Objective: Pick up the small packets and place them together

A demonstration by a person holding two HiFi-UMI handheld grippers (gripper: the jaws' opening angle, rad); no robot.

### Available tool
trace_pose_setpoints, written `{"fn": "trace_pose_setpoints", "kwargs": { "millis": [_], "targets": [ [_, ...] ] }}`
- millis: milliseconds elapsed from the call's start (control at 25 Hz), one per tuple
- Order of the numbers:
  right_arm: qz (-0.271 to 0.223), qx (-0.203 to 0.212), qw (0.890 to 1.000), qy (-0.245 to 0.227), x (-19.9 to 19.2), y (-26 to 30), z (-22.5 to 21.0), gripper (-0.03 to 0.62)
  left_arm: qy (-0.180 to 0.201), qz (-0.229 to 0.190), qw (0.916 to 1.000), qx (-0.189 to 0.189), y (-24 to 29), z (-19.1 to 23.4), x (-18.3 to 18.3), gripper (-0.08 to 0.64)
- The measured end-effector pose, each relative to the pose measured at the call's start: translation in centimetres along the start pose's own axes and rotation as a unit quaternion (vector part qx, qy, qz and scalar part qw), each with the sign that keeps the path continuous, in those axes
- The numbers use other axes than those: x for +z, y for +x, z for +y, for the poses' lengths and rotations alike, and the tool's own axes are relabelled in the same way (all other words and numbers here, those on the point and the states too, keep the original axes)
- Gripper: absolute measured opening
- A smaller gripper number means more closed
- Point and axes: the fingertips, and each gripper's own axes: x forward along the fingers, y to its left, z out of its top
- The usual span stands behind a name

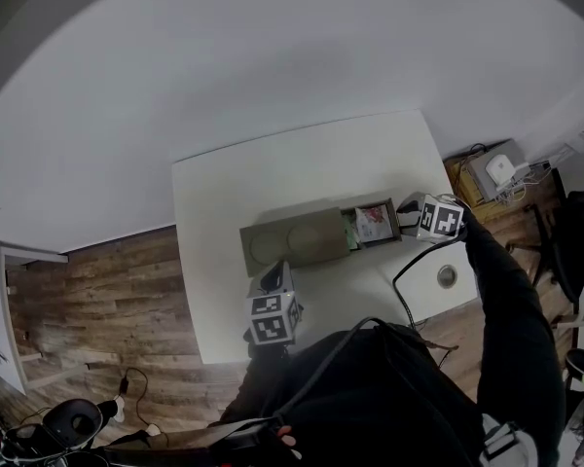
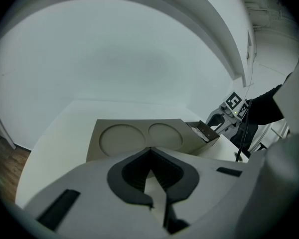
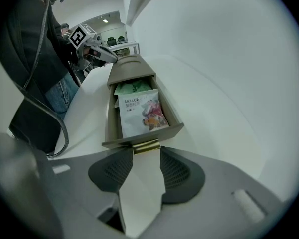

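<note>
Packet [image 3: 142, 114] reads "MELLOW" — right gripper [image 3: 146, 152] clamped on drawer handle [image 3: 146, 145]; left gripper [image 2: 150, 150] closed, empty.

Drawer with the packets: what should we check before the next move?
1. Drawer pulled open: ok.
2. White packet and green packet lying inside it: ok.
3. Right gripper shut on the handle: ok.
4. Left gripper shut with nothing in it: ok.
5. More packets hidden under those two: cannot tell.
</note>
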Motion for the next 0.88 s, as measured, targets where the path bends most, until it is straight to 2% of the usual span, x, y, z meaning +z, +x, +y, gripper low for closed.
{"fn": "trace_pose_setpoints", "kwargs": {
  "millis": [160, 240, 360, 760, 880],
  "targets": [
    [0.009, -0.008, 1.000, 0.021, -1.9, -0.7, -0.5, 0.164, 0.001, 0.000, 1.0000, 0.000, 0.3, -0.4, 0.1, 0.000],
    [0.004, -0.007, 0.999, 0.042, -2.4, -1.0, -0.4, 0.070, 0.002, -0.001, 1.0000, 0.000, 0.4, -0.4, 0.1, 0.000],
    [-0.014, -0.005, 0.998, 0.061, -2.2, -1.1, -0.2, 0.037, 0.004, 0.000, 1.0000, 0.004, 0.3, -0.1, 0.0, 0.000],
    [-0.001, -0.007, 0.999, 0.052, -2.6, -1.4, -0.3, 0.036, 0.003, 0.001, 1.0000, -0.001, 0.3, -0.5, 0.2, 0.000],
    [0.008, -0.018, 0.999, 0.043, -2.4, -1.4, -0.7, 0.071, 0.002, -0.001, 1.0000, -0.001, 0.3, -0.3, 0.3, 0.000]
  ]
}}
